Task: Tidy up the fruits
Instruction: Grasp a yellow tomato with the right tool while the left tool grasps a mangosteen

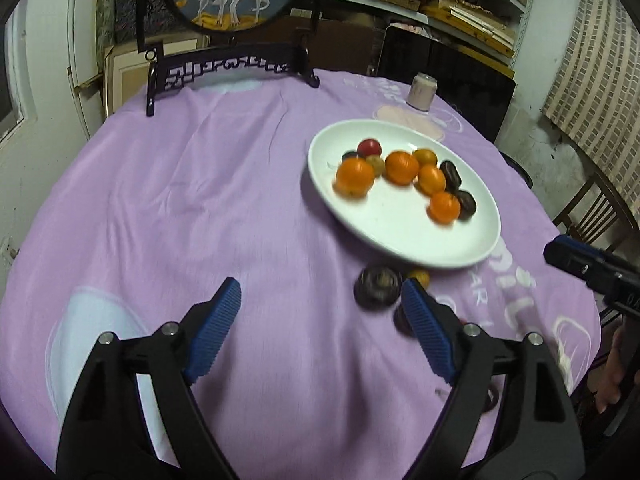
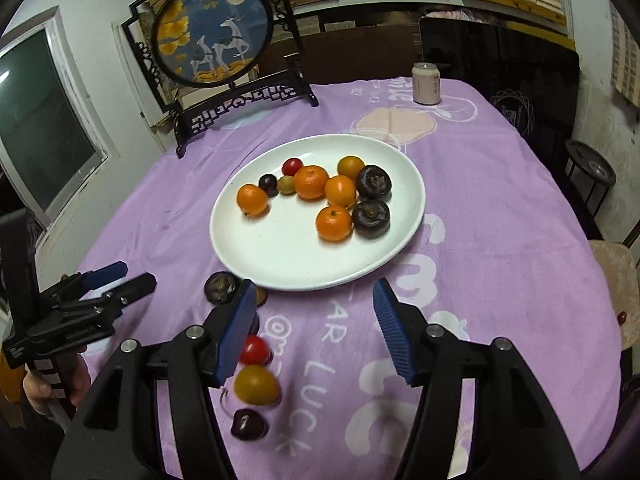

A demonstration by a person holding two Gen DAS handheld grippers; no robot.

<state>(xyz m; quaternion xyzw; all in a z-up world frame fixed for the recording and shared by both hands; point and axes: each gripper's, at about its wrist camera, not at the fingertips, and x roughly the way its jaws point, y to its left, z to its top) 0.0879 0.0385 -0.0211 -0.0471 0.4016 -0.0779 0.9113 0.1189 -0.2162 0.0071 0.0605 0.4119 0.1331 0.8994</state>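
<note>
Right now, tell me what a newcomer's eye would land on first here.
The white plate mid-table, holding oranges, dark fruits and a red tomato. Behind it, at the far edge of the purple cloth, stands a round deer screen. Nearer, loose fruits lie off the plate beside the open right gripper.

1. The purple tablecloth [image 2: 500, 216] bears white print; near the right wrist camera, "LUCK" reads sideways, with "AR" just beyond it and an "@" sign beside them.
2. At the cloth's far edge, left of the can [image 2: 426, 83], "LUCK" appears again, upside down, with faint small figures beside it that are too small to read.
3. The can's label is too small to read.
</note>
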